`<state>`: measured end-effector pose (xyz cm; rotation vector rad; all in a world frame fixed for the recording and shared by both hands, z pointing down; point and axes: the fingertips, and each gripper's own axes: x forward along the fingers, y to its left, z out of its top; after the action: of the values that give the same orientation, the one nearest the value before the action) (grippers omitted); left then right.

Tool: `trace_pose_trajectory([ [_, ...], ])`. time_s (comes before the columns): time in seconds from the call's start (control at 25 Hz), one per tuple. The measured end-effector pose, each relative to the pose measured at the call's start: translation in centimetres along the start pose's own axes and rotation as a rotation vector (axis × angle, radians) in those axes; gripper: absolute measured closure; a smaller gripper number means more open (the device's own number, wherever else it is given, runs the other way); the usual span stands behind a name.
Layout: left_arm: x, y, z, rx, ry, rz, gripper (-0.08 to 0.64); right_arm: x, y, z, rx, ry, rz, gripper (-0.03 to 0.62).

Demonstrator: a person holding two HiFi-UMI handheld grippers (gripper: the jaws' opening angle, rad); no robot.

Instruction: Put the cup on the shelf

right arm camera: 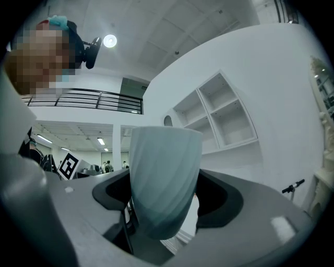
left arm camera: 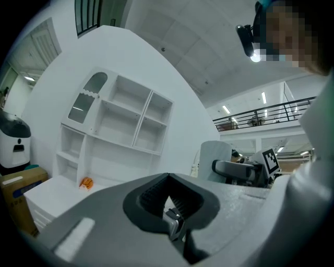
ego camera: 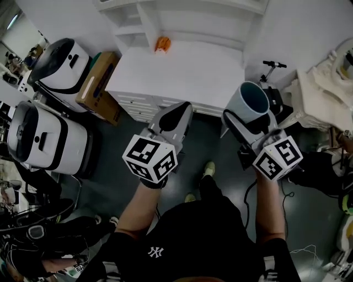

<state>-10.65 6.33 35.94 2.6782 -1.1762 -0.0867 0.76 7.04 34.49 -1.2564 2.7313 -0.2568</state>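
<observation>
My right gripper point(ego camera: 242, 118) is shut on a pale grey-blue cup point(ego camera: 249, 103), held upright in front of the white cabinet. In the right gripper view the cup point(right arm camera: 164, 177) fills the space between the jaws, its mouth up. The white shelf unit point(ego camera: 182, 16) stands at the top of the head view, with open compartments point(left arm camera: 130, 122) in the left gripper view. My left gripper point(ego camera: 175, 117) hovers left of the cup over the cabinet's front edge, jaws closed together with nothing in them point(left arm camera: 169, 201). The cup and right gripper point(left arm camera: 229, 167) also show at the right of the left gripper view.
A small orange object point(ego camera: 162, 44) lies on the white cabinet top point(ego camera: 182, 71) near the shelf. A cardboard box point(ego camera: 99, 85) and two white-and-black machines point(ego camera: 52, 110) stand left. A scooter handle point(ego camera: 274, 65) and clutter sit right.
</observation>
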Motion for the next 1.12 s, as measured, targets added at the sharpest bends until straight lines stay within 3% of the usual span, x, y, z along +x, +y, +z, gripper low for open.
trace_pose_trajectory([
  [0.76,18.1,4.5,2.9,0.034,0.021,0.046,0.558,9.8,-16.5,4.2,-0.044,0.040,0.039,0.210],
  [1.12,24.7,4.8,3.6,0.042,0.020,0.002,0.559,13.0,-21.8,6.1,-0.064,0.052,-0.002,0.210],
])
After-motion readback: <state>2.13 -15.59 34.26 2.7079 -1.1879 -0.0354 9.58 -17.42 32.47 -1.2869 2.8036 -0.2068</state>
